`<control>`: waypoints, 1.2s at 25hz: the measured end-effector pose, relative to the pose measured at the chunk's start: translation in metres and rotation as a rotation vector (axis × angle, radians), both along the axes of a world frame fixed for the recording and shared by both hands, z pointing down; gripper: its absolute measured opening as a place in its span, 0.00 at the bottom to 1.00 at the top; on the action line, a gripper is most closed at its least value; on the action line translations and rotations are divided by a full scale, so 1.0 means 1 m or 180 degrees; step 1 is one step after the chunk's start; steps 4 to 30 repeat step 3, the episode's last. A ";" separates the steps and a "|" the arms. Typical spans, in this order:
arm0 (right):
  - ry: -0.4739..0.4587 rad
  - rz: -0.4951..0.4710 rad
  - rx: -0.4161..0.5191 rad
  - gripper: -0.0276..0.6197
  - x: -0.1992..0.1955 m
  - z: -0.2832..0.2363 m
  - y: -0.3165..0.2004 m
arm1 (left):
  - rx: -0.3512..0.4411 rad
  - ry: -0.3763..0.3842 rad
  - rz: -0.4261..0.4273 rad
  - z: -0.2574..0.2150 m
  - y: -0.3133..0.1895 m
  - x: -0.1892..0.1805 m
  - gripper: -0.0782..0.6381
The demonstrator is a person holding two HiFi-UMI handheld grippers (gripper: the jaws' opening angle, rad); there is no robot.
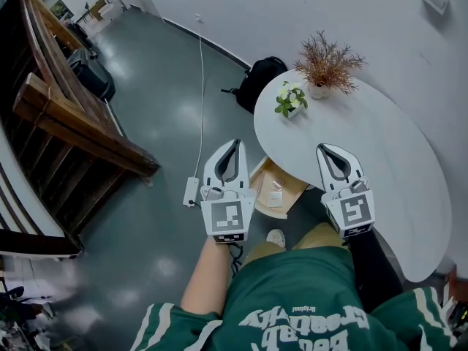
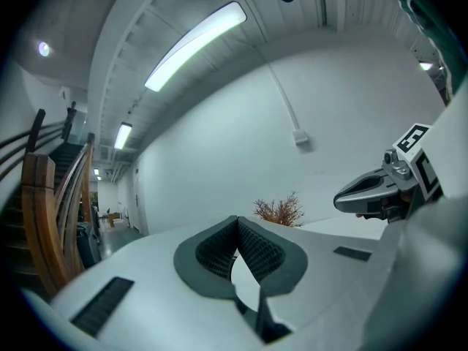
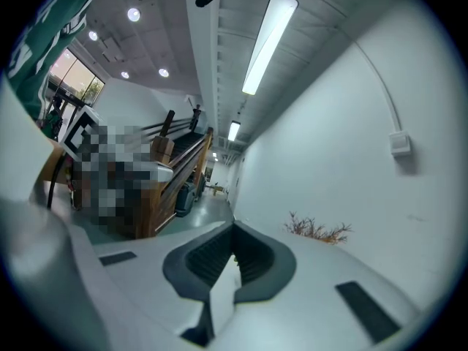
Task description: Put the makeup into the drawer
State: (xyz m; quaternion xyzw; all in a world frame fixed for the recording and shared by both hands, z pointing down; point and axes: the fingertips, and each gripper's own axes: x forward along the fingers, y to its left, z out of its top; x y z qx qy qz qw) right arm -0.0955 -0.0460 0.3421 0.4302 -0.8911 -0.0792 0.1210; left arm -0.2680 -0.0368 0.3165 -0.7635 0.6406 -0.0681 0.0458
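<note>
An open wooden drawer [image 1: 257,175] juts out from under the white oval table [image 1: 380,159], seen between my two grippers in the head view. A small pale thing [image 1: 276,197] lies in it; I cannot tell what it is. My left gripper [image 1: 235,144] is held level over the floor just left of the drawer, shut and empty. My right gripper [image 1: 325,149] hovers over the table's near edge, also shut with nothing in it. The left gripper view [image 2: 238,219] and the right gripper view [image 3: 234,227] both show the pads meeting at the tips.
A dried reddish plant [image 1: 327,63] in a pot and a small green-and-white posy [image 1: 290,98] stand on the table's far end. A black backpack [image 1: 262,79], a power strip [image 1: 191,191] with its cable, and a wooden staircase [image 1: 66,123] are on the left.
</note>
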 end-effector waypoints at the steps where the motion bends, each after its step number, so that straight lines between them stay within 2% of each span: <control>1: 0.0008 0.0003 0.0013 0.05 0.000 -0.001 -0.001 | 0.0037 -0.0007 -0.0005 -0.003 0.001 -0.001 0.11; 3: 0.0017 0.0012 0.0034 0.05 0.000 -0.003 -0.003 | 0.0099 -0.0019 -0.0016 -0.008 0.002 -0.002 0.11; 30: 0.0017 0.0012 0.0034 0.05 0.000 -0.003 -0.003 | 0.0099 -0.0019 -0.0016 -0.008 0.002 -0.002 0.11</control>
